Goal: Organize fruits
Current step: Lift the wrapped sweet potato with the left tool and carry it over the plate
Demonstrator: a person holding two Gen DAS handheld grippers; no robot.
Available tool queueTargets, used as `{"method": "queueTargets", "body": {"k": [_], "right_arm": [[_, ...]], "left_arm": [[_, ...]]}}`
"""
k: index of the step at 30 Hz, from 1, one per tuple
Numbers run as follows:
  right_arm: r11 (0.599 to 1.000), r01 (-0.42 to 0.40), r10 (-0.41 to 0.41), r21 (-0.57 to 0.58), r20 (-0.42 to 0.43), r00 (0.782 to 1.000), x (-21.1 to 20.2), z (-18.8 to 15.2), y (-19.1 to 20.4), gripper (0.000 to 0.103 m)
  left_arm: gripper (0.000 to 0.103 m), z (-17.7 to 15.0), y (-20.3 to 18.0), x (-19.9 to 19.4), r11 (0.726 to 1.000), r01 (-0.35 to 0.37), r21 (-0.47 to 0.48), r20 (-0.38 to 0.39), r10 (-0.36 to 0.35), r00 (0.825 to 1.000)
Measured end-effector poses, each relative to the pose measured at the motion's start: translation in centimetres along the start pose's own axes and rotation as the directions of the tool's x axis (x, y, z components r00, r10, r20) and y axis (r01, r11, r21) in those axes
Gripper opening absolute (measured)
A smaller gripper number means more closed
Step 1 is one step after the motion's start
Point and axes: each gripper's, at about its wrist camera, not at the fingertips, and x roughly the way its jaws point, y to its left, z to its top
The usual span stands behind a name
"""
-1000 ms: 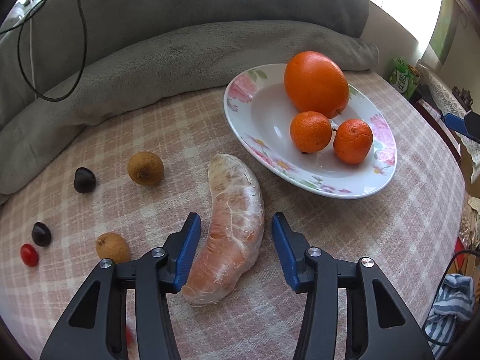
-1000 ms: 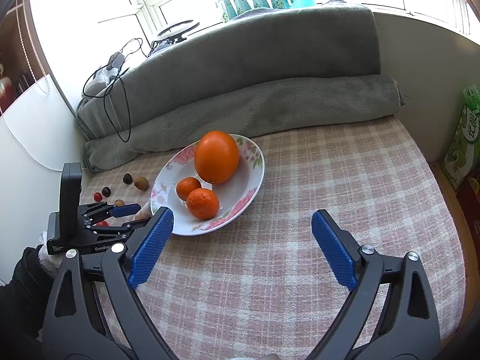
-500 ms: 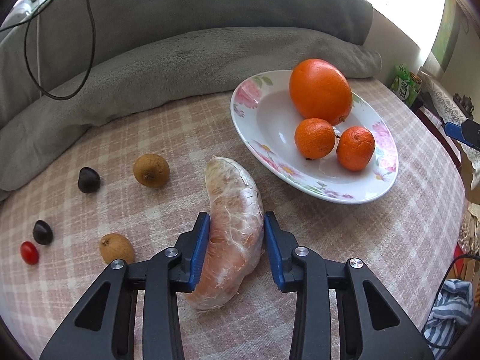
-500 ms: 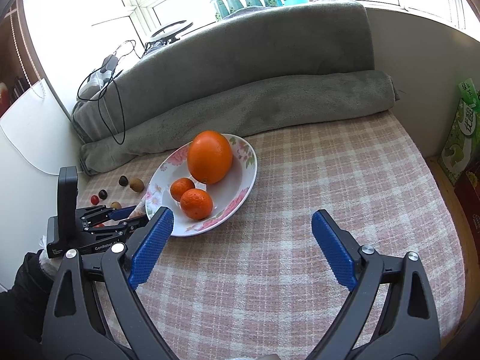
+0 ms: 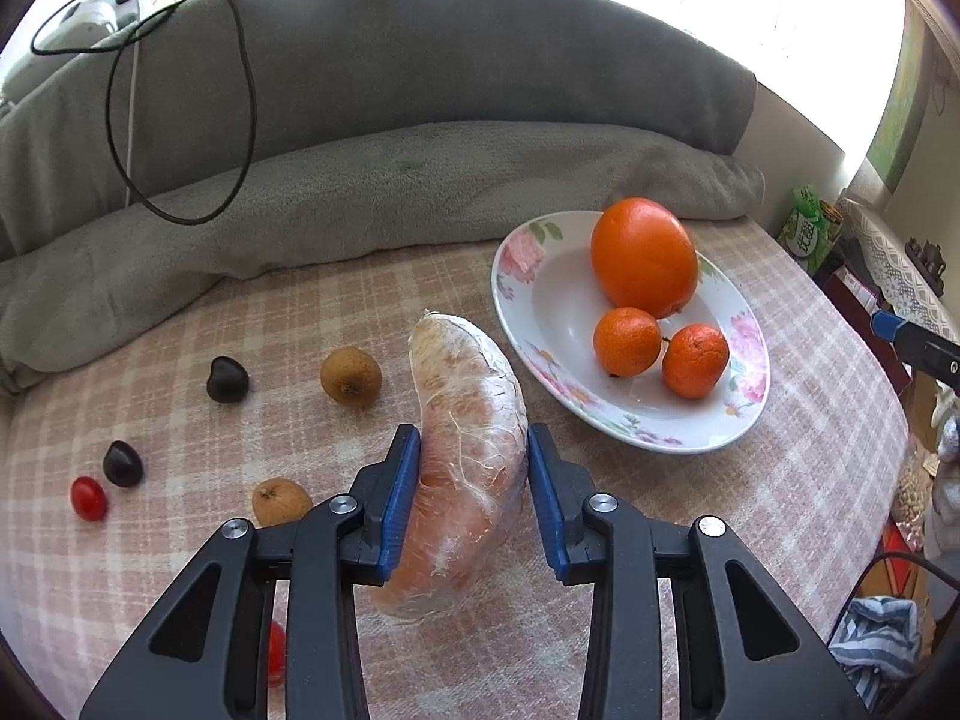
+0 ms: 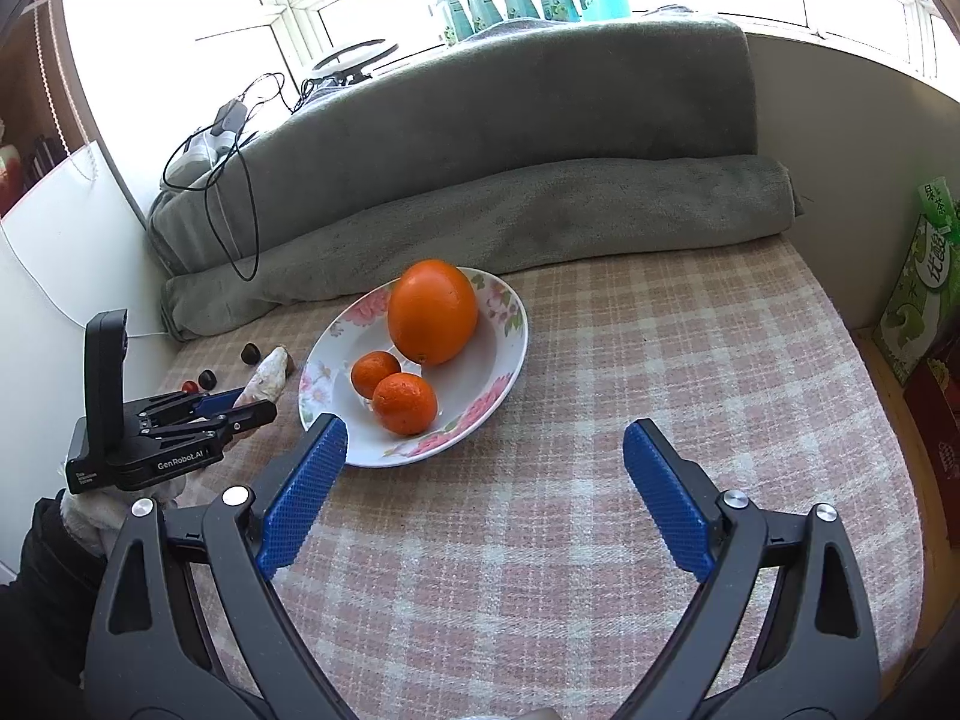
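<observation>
Left wrist view: my left gripper is clamped on the peeled pomelo segment, pads at mid-length, its far tip pointing toward the flowered plate. I judge the segment soft, membrane-thin and juicy, so a gentle squeeze at the thick middle suits it; too hard and it would split. It looks slightly raised off the checked cloth, though I cannot be sure. My right gripper hangs wide and empty, low before the plate.
</observation>
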Motion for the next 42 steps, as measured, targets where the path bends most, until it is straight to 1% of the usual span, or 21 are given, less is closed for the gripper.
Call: {"method": "queueTargets", "body": {"k": [6, 11, 26, 32, 40, 41, 42], "right_arm": [[1.0, -0.003, 0.003, -0.004, -0.001, 1.0, -0.2, -0.2, 0.0, 0.095], [1.0, 0.002, -0.002, -0.006, -0.005, 1.0, -0.1, -0.3, -0.1, 0.095], [1.0, 0.014, -0.013, 0.012, -0.017, 1.0, 0.5, -0.5, -1.4, 0.095], [1.0, 0.016, -0.015, 0.017, -0.022, 1.0, 0.7, -0.6, -1.8, 0.095], [1.0, 0.014, -0.013, 0.023, -0.026, 1.0, 0.9, -0.7, -2.0, 0.095], [1.0, 0.014, -0.014, 0.023, -0.026, 1.0, 0.9, -0.7, -2.0, 0.095], [1.0, 0.014, -0.014, 0.024, -0.026, 1.0, 0.9, -0.7, -2.0, 0.095]], "left_arm": [[0.035, 1.7, -0.5, -0.3, 1.0, 0.023, -0.011, 0.042, -0.022, 0.999], [0.035, 3.1, -2.2, 0.7, 0.999, 0.043, -0.002, 0.059, -0.043, 0.997], [0.035, 5.3, -3.5, 3.1, 0.997, 0.073, -0.006, 0.054, -0.073, 0.996], [0.035, 5.8, -3.9, 3.7, 0.996, 0.091, -0.022, 0.05, -0.09, 0.995], [0.035, 6.0, -4.5, 3.9, 0.995, 0.101, -0.017, 0.057, -0.1, 0.993], [0.037, 6.0, -4.5, 3.8, 0.995, 0.101, -0.017, 0.06, -0.1, 0.993], [0.046, 6.0, -4.6, 3.7, 0.995, 0.101, -0.017, 0.067, -0.1, 0.993]]}}
